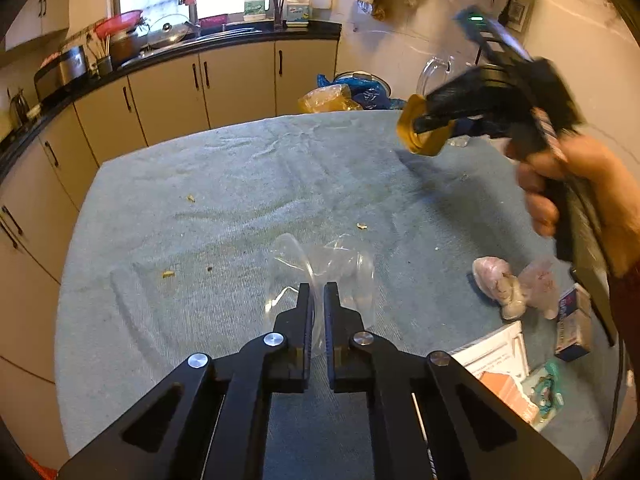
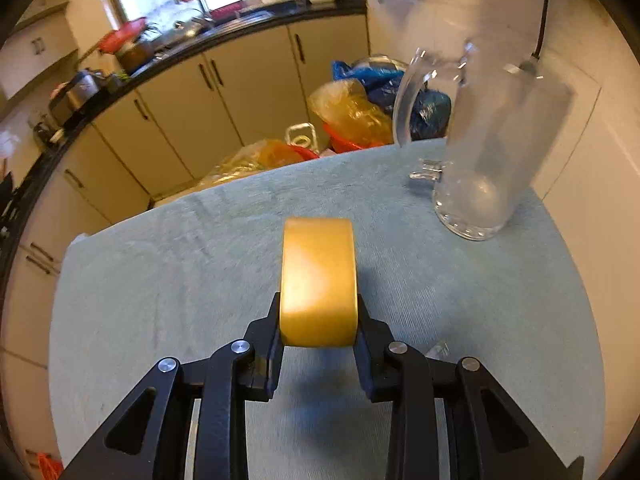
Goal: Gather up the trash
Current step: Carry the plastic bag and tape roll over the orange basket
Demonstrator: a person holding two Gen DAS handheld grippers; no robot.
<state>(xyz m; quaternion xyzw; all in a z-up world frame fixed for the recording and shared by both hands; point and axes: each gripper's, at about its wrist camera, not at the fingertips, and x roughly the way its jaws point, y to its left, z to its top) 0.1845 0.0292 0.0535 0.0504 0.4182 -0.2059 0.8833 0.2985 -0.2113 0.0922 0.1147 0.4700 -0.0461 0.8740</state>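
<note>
Currently: right gripper clamped on roll of yellow tape, held in air above blue-green cloth, not touching it. Roll axis runs across the jaws, flat faces against the pads, rounded tread facing forward. Glass jug taken as landmark: tape roll near it, on the side toward the camera and to its left; jug upright on far right of cloth. Left gripper narrowed to a slim gap, pinching edge of clear plastic cup, which lies tipped on cloth, well short of jug and left of it. Pink wrapped bundle and small cartons nearer than jug, at right edge. No bin seen. Judgement: both tools loaded; next move needs carry to a drop point, right hand nearer jug, clearance tight.
</note>
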